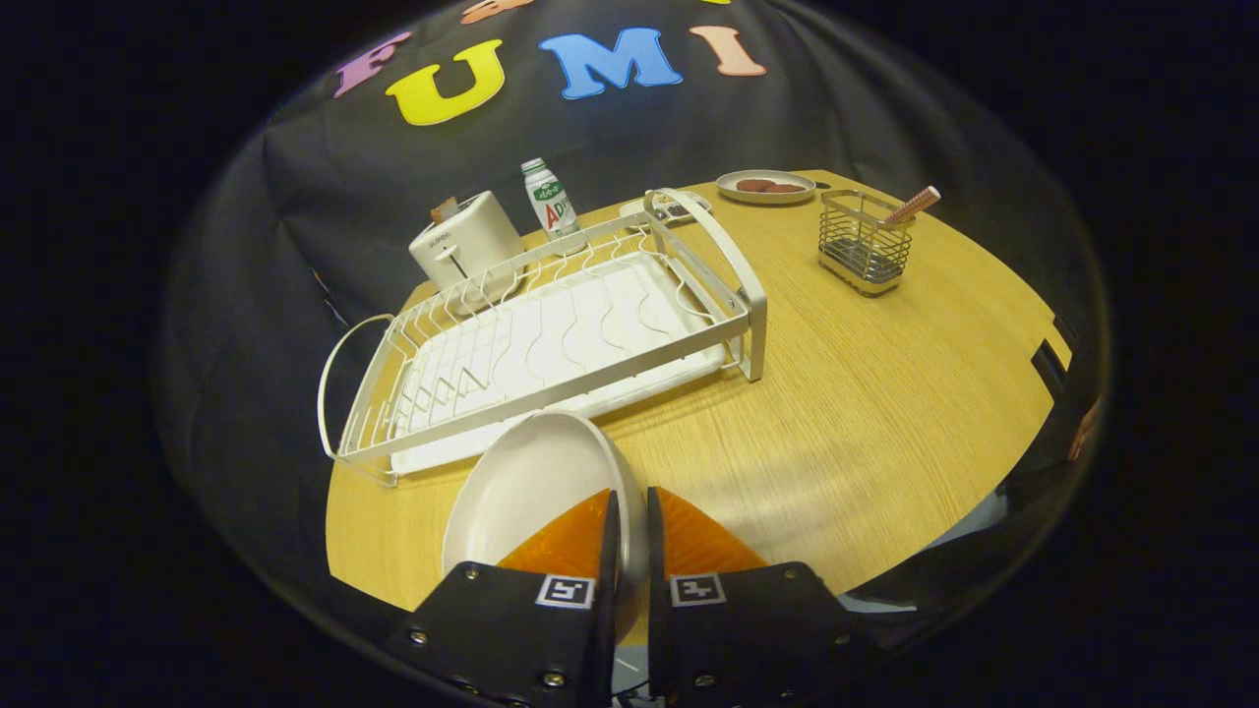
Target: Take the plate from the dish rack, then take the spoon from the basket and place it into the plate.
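Gripper [629, 511] pinches plate [521, 492] rim above wooden table [885, 413]; dish rack [551, 334] at 12, basket [864, 251] at 1.

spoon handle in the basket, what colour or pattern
Reddish-brown and pale diagonal stripes on the spoon, seen in the gripper view.

A broad stretch of bare worktop [866, 413] lies open to the right of the gripper [629, 511], whose fingers pinch the rim of a white plate [521, 492]. The dish rack [551, 334] blocks the way just ahead and left. Farther off, a wire basket [864, 246] with a spoon [913, 206], a toaster [467, 241] and a bottle [548, 199] crowd the far edge.
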`<state>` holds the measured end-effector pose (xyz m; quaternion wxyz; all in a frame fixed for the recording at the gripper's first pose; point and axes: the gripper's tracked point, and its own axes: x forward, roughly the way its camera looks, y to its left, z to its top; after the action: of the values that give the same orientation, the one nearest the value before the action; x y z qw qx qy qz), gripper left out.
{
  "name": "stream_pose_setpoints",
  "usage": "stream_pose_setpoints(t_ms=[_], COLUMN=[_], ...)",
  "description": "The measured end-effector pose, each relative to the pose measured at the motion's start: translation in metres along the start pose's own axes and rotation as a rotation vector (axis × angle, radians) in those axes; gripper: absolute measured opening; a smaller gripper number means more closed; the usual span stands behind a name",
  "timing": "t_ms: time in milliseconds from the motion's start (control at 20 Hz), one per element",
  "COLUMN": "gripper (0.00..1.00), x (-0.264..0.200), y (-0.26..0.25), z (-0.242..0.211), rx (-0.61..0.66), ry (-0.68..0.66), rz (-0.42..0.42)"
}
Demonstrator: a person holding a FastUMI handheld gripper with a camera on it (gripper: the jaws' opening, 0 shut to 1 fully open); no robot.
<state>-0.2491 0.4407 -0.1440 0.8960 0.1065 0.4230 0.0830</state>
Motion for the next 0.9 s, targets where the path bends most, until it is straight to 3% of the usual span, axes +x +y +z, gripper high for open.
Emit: stream_pose_setpoints(t_ms=[150, 550, 750, 900], gripper=[0.15, 0.16, 0.16, 0.15], x=[0.006, -0.014, -0.031, -0.041], y=[0.003, -0.011, -0.03, -0.056], z=[0.005, 0.057, 0.095, 0.12], rx=[-0.018, -0.022, -0.028, -0.029], ry=[-0.015, -0.134, -0.214, -0.258], rz=[0.029, 0.0, -0.055, -0.15])
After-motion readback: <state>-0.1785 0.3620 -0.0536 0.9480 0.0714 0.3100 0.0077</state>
